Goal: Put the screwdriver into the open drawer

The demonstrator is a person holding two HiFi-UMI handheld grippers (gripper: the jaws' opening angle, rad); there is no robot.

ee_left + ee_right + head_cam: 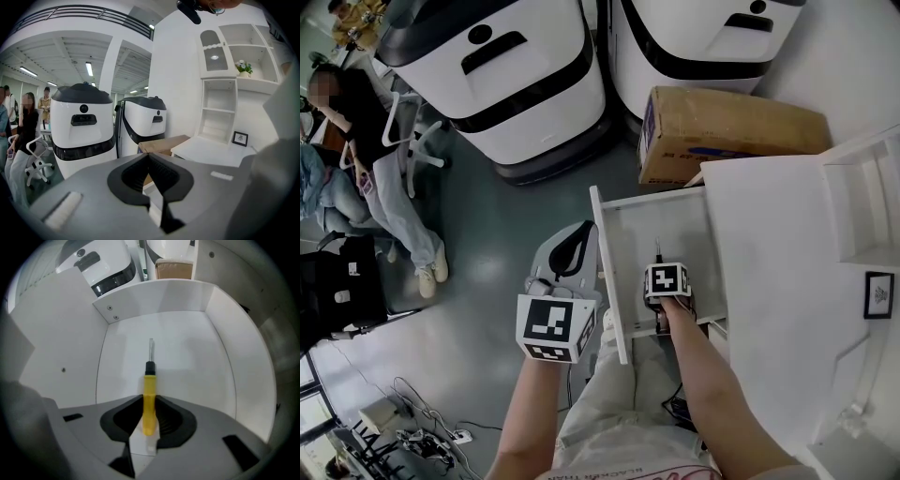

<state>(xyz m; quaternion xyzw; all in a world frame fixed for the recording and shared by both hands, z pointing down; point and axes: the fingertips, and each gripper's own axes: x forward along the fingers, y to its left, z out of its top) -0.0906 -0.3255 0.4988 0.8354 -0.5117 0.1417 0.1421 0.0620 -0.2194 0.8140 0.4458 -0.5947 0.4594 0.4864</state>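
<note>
Head view: at the upper left of the frame a seated person (356, 141) is being shown beside a white office chair (403, 131). Along the top edge two white-and-black robot bases (502, 84) are being shown side by side, with a cardboard box (722, 131) lying just to their right. At lower centre the left gripper (577, 242) is being held above the floor (487, 244), just left of the open drawer (609, 281). In the left gripper view its jaws are being shown pressed together with nothing between them.

Just to the right, the right gripper (662, 277) is being pointed down into the drawer. The screwdriver (657, 251) is being held inside the drawer's walls, its metal shaft reaching toward the top of the frame. In the right gripper view the yellow handle is being pinched between the jaws. Whether the shaft is touching the white drawer bottom cannot be told.

At the right of the head view a white desk top (769, 244) is being shown over the drawer, with a small framed picture (878, 295) near the right edge.
</note>
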